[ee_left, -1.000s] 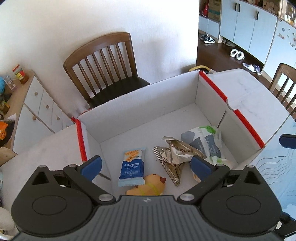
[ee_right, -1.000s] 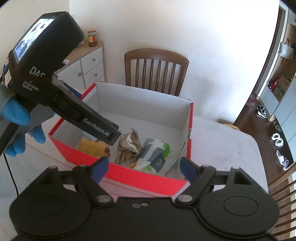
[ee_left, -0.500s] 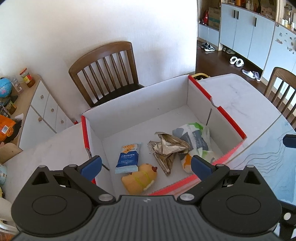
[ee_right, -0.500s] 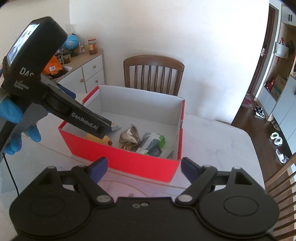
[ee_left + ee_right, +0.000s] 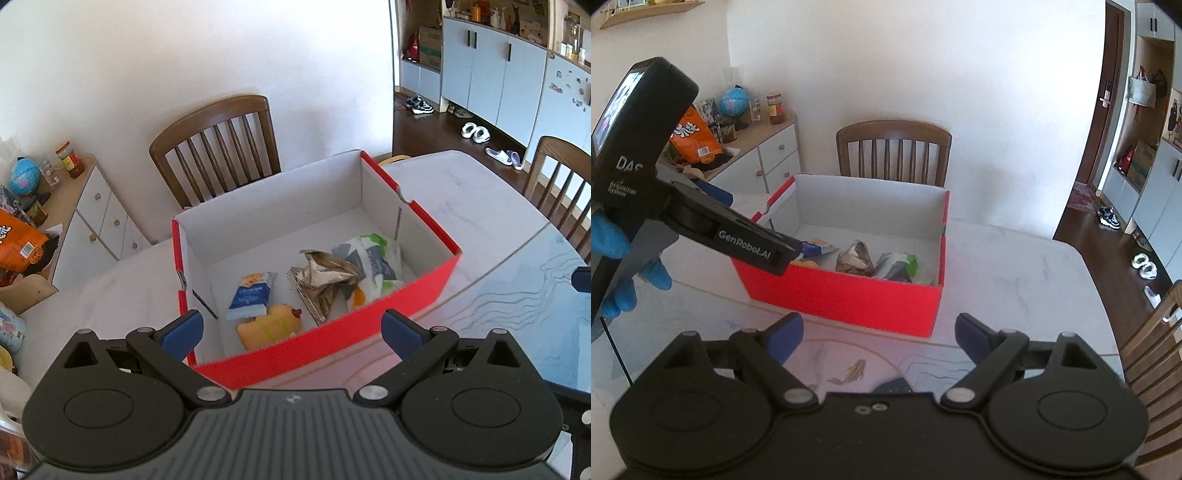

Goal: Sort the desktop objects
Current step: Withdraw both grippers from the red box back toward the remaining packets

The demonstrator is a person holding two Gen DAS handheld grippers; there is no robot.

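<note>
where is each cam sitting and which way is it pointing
Left wrist: on the left gripper, looking forward and down into the red box with a chair behind; only its own open fingers show.
Right wrist: on the right gripper, jaws opening and empty, facing the box's red front over the table; the left gripper's body and a blue-gloved hand show at left.
Shared: box, the wrappers in it, chair, sideboard.

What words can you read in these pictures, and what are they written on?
"GenRobot.AI": on the side of the left gripper.
"DAS": on the same gripper's black body.
Small white lines under "DAS": too blurred to read surely.
Orange snack bag: big characters, not readable.
Blue snack packet in the red box: print too small.
</note>
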